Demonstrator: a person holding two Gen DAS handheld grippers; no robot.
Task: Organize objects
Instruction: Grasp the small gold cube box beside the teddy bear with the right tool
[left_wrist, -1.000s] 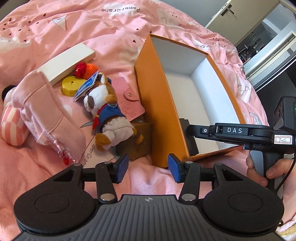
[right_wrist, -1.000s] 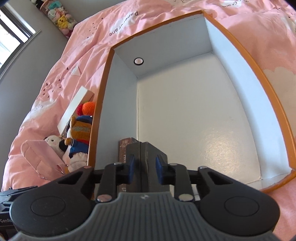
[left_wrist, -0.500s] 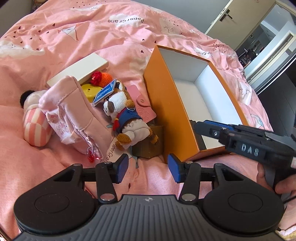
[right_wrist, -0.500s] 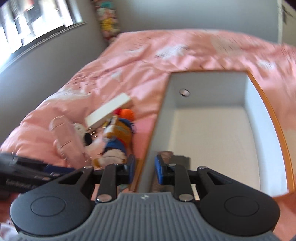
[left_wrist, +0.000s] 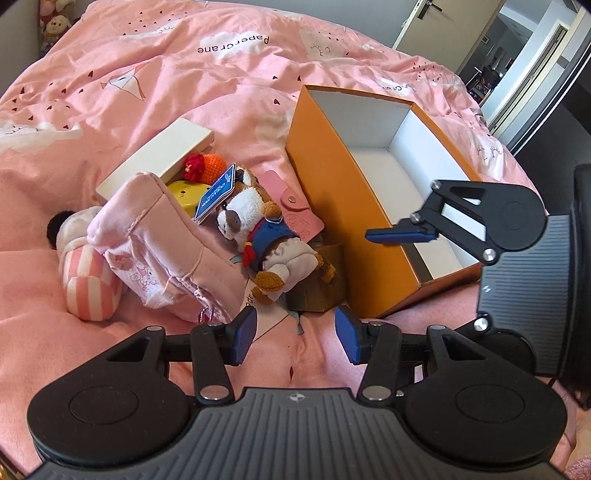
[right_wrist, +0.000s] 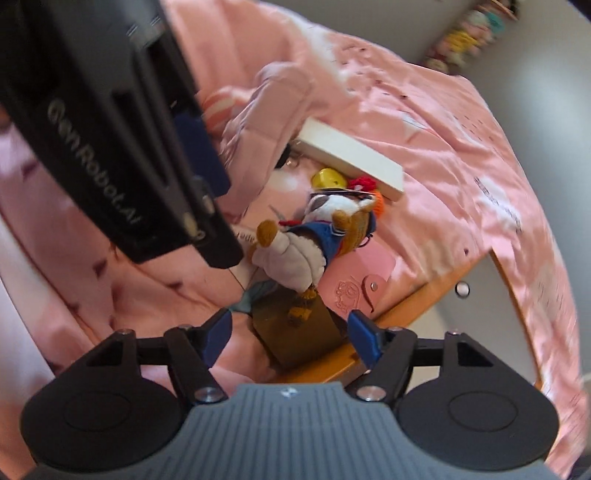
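Right gripper (right_wrist: 290, 338) is over the orange box's (left_wrist: 332, 192) near wall, fingers spreading apart with nothing pinched between them. Left gripper (left_wrist: 295, 336) hovers over the bed (left_wrist: 184, 55) just in front of the box, fingers half apart, empty. Against the box's outer wall: brown block (right_wrist: 295, 332), plush dog (left_wrist: 266, 240) across it, pink wallet (left_wrist: 291, 210) touching the wall.

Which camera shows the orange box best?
The left wrist view: the orange box shows whole, open, its white inside visible. The right wrist view catches only a blurred strip of its rim and some grey wall at the lower right.
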